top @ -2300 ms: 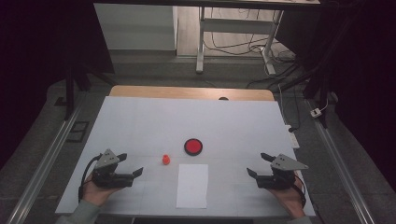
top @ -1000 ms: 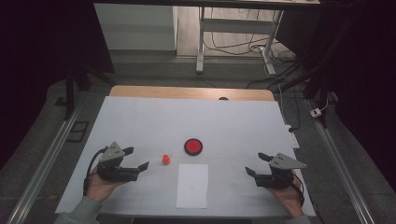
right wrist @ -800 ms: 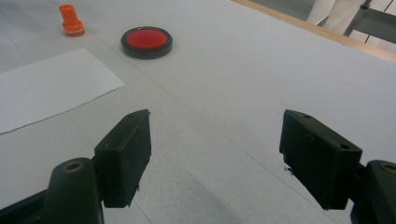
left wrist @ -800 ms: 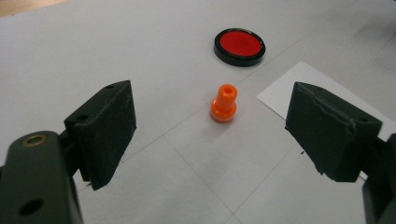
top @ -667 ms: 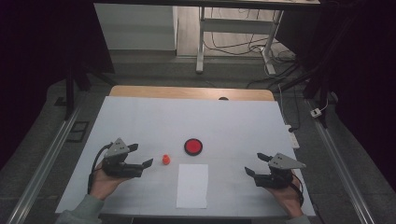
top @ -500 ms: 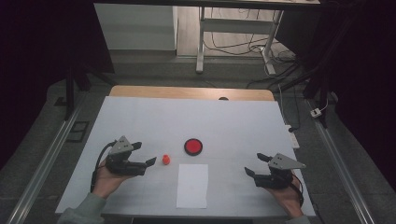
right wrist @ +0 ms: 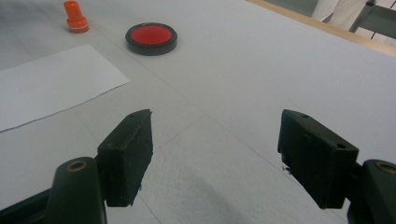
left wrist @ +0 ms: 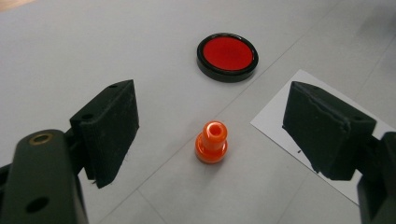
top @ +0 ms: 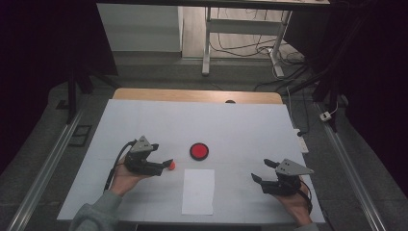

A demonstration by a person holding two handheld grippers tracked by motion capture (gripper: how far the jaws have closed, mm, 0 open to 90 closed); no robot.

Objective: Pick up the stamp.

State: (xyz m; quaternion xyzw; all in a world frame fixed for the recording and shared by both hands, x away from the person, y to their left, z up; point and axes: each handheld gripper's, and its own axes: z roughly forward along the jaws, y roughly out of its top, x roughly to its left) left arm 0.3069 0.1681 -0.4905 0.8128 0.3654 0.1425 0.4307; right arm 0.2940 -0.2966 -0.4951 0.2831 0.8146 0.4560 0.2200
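Movement all on the left side: left gripper [top: 166, 164] advanced from about 8 o'clock on the counter [top: 240, 125] toward centre over the last couple of seconds, now right up against the orange stamp [top: 172, 165]. Right gripper [top: 262, 172] hardly shifted, parked near 4 o'clock, jaws spread wide, holding nothing. Reads as approach nearly finished, grasp not yet made. Left gripper released too, jaws wide apart in the left gripper view, stamp [left wrist: 211, 142] standing upright on the counter between and slightly ahead of the fingertips [left wrist: 112, 126], touching neither. Likely next: small push forward at about 12 o'clock in that view, then closing on the stamp body. Red ink pad [left wrist: 227, 56] in black rim further out at 12 o'clock beyond the stamp, well apart from it. White paper sheet [left wrist: 299, 140] at about 2 o'clock of the stamp in that view, partly behind the jaw on that side. From the high view: ink pad [top: 198, 151] at 1 o'clock of the stamp, paper [top: 198, 191] at 5 o'clock. Same trio far off at 11 o'clock in the right gripper view.
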